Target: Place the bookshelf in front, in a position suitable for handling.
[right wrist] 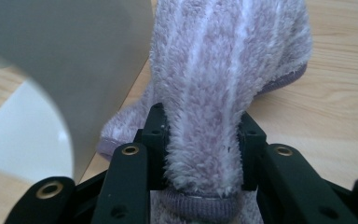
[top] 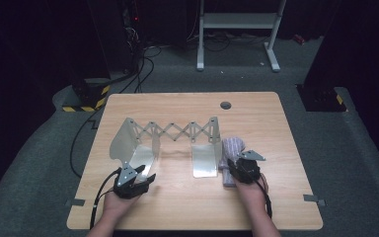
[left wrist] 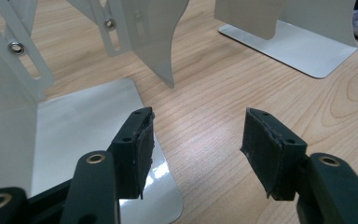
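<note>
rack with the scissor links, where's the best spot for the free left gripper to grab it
Grip the near edge of the left end plate: it stands upright as a thin sheet, so open fingers can straddle it. Come from the near side, where the left gripper already hovers over that plate's flat foot. Probably avoid the scissor links, since they fold.

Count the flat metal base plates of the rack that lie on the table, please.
2. One base plate lies at the rack's left end, just ahead of the left hand-held gripper. The other base plate lies at the right end, beside the folded towel.
</note>
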Action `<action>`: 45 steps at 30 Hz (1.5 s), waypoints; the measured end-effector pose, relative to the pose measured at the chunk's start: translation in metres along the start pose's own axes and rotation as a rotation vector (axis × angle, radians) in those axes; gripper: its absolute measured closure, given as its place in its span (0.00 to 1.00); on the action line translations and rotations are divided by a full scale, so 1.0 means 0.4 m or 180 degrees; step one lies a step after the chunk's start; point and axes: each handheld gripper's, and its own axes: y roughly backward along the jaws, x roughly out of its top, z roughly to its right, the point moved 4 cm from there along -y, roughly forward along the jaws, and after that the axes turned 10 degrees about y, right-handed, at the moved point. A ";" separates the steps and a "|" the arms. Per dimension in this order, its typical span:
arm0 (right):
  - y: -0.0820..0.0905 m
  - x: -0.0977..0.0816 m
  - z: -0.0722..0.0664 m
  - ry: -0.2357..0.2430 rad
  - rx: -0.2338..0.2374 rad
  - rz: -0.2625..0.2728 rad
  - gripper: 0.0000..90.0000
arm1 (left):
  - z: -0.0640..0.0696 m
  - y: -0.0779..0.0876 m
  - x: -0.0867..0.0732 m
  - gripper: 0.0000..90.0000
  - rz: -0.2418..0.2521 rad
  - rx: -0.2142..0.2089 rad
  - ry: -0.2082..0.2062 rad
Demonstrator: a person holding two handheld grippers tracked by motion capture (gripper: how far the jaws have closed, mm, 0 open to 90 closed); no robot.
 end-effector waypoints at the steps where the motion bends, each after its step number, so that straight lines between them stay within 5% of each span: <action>1: 0.000 0.000 0.000 0.0000 0.0000 0.0000 0.72 | -0.001 0.001 0.000 0.48 0.0005 0.0001 0.0006; 4: -0.033 0.025 -0.014 0.0040 0.0117 0.0013 0.73 | -0.004 0.002 0.001 0.48 0.0017 0.0004 0.0014; 11: -0.021 0.064 -0.033 0.0137 0.0212 0.0163 0.73 | -0.004 0.003 0.002 0.48 0.0016 -0.0005 0.0025; 23: 0.090 0.205 -0.038 0.0342 0.0023 0.0710 0.73 | -0.008 0.009 0.004 0.49 0.0040 -0.0003 0.0035; 29: 0.117 0.236 -0.032 0.0376 -0.0024 0.0866 0.73 | -0.008 0.010 0.005 0.49 0.0046 -0.0006 0.0041; 35: 0.082 0.214 -0.029 0.0365 0.0018 0.0724 0.73 | -0.007 0.009 0.004 0.49 0.0042 -0.0012 0.0046; 45: -0.018 0.104 -0.043 0.0320 0.0158 0.0248 0.73 | -0.008 0.011 0.005 0.49 0.0044 -0.0017 0.0041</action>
